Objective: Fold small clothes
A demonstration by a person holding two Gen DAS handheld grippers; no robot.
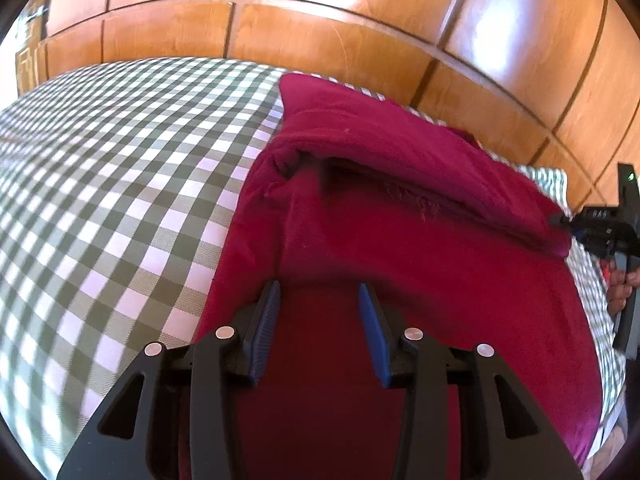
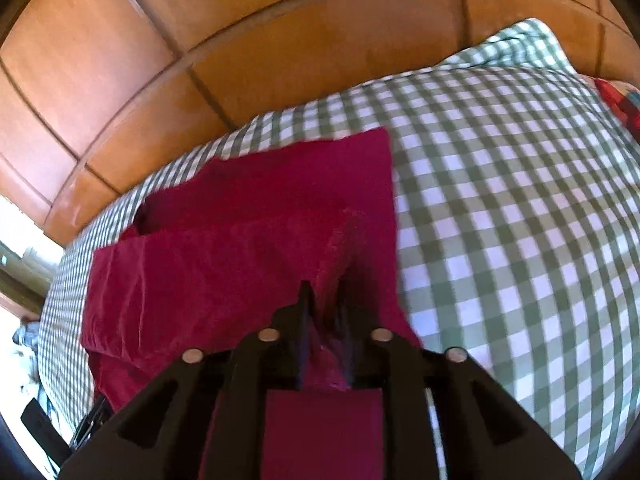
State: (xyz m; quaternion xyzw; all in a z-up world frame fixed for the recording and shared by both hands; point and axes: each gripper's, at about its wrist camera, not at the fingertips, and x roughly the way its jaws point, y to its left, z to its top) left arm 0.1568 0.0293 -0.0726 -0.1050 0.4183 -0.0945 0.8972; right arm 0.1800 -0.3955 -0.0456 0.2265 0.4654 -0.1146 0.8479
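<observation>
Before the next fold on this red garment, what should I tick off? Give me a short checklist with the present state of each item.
1. Red garment lies on the checked bedcover: ok.
2. One fold already made, a flap lying over the upper part: ok.
3. Left gripper free of cloth, fingers apart above the garment: ok.
4. Right gripper with a ridge of cloth between its narrow fingers; whether they pinch it: cannot tell.
5. Folded edges lined up: not ok, the lower layer sticks out unevenly in the right wrist view.
6. Garment fully on the bed: cannot tell, its near edge is hidden by the grippers.
</observation>
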